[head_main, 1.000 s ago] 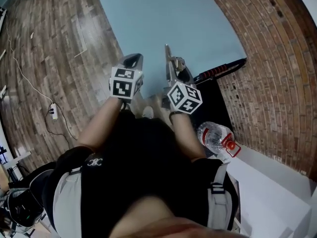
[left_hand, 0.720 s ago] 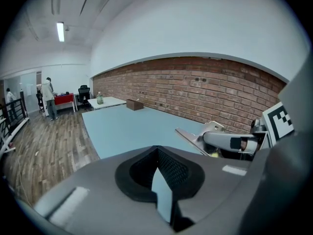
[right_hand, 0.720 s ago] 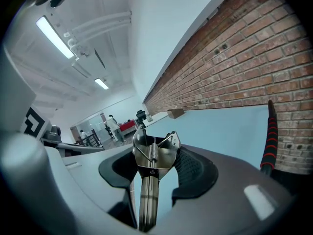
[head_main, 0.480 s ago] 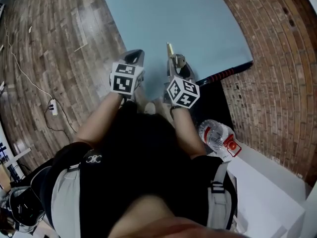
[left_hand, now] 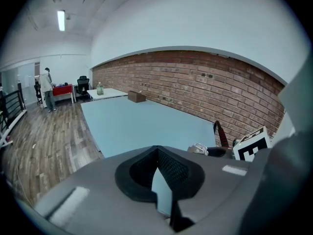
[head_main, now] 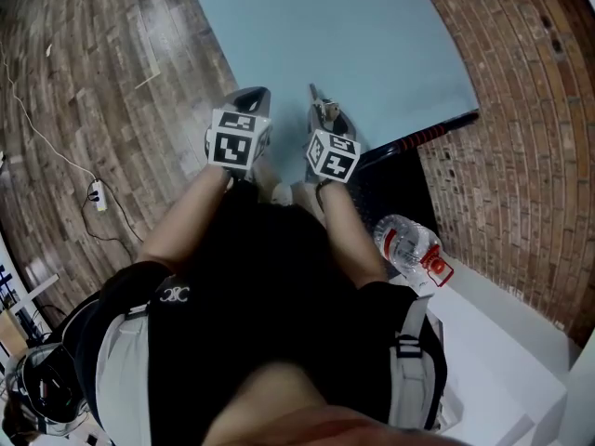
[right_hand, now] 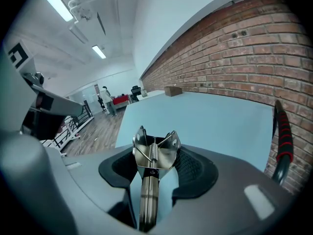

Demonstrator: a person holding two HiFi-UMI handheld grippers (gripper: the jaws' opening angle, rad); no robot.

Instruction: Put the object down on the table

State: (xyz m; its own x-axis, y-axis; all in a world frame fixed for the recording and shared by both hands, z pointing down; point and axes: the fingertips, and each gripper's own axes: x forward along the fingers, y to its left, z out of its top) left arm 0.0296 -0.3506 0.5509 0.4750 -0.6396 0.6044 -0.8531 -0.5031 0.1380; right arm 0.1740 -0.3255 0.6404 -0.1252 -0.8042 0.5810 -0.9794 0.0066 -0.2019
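Note:
A shiny metal hand tool with a coil spring (right_hand: 152, 153) sticks out forward between the jaws of my right gripper (right_hand: 155, 164), which is shut on its handles. In the head view that tool (head_main: 319, 111) pokes out past my right gripper (head_main: 325, 126) over the near end of the light blue table (head_main: 353, 35). My left gripper (head_main: 247, 106) hovers beside it at the table's near left corner. In the left gripper view my left gripper (left_hand: 157, 153) has its tips together and nothing between them.
A black, red-banded handle (head_main: 418, 137) lies by the table's near right corner, over a black mat. A water bottle (head_main: 407, 247) and a white surface (head_main: 502, 342) are near my right. A cardboard box (left_hand: 137, 96) sits far down the table. Brick wall runs along the right.
My right gripper has shifted a little forward and to the left with the metal tool still in it. The left gripper has barely moved.

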